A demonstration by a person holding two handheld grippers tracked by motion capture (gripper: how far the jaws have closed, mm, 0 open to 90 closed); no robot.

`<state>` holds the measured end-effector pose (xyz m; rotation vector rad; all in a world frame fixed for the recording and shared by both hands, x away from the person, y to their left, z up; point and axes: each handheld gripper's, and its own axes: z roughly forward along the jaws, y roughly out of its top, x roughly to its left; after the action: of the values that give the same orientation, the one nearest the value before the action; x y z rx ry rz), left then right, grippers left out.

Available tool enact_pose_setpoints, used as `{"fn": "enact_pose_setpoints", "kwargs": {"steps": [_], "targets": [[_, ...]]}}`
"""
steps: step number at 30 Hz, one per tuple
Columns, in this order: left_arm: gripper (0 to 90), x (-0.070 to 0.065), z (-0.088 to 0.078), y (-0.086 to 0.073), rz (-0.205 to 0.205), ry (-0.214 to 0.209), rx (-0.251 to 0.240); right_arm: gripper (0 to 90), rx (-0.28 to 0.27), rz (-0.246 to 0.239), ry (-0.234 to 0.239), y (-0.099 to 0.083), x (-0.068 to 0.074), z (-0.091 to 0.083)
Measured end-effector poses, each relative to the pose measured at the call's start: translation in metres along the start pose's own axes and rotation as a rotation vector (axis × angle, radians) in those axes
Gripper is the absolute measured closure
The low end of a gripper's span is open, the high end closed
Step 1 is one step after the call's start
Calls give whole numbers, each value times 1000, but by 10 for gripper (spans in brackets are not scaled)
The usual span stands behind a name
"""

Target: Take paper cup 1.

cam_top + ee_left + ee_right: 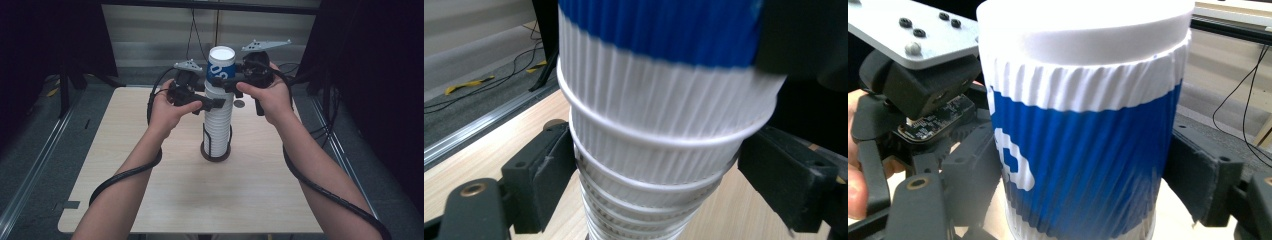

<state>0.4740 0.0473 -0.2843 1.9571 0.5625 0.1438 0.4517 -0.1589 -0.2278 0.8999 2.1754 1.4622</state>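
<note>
The stack of paper cups stood in a black holder at the middle of the desk. My right gripper clasped the blue-and-white top cup mid-wall; my left gripper pinched the white cups beneath it. Ribbed paper is light and crushes easily, so I judged a gentle hold on the wall, below the rim, safest. The right gripper's view cut off the cup's base, and nested rims blurred together.

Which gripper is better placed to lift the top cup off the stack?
Probably the right gripper: its jaws stand on both sides of the blue top cup. The left gripper is lower, around the white stack, better placed to steady it.
</note>
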Motion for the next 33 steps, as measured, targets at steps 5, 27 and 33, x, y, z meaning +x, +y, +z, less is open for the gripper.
{"fn": "enact_pose_setpoints", "kwargs": {"steps": [5, 27, 33], "targets": [[156, -1, 1, 1, 5, 0, 0, 219, -29, 16, 0, 4, 0, -5], [156, -2, 1, -1, -11, 7, -17, 222, -51, 44, 13, 20, -1, -11], [157, -2, 2, -2, -9, 8, -22, 222, -77, 52, 18, 26, 0, -16]]}}
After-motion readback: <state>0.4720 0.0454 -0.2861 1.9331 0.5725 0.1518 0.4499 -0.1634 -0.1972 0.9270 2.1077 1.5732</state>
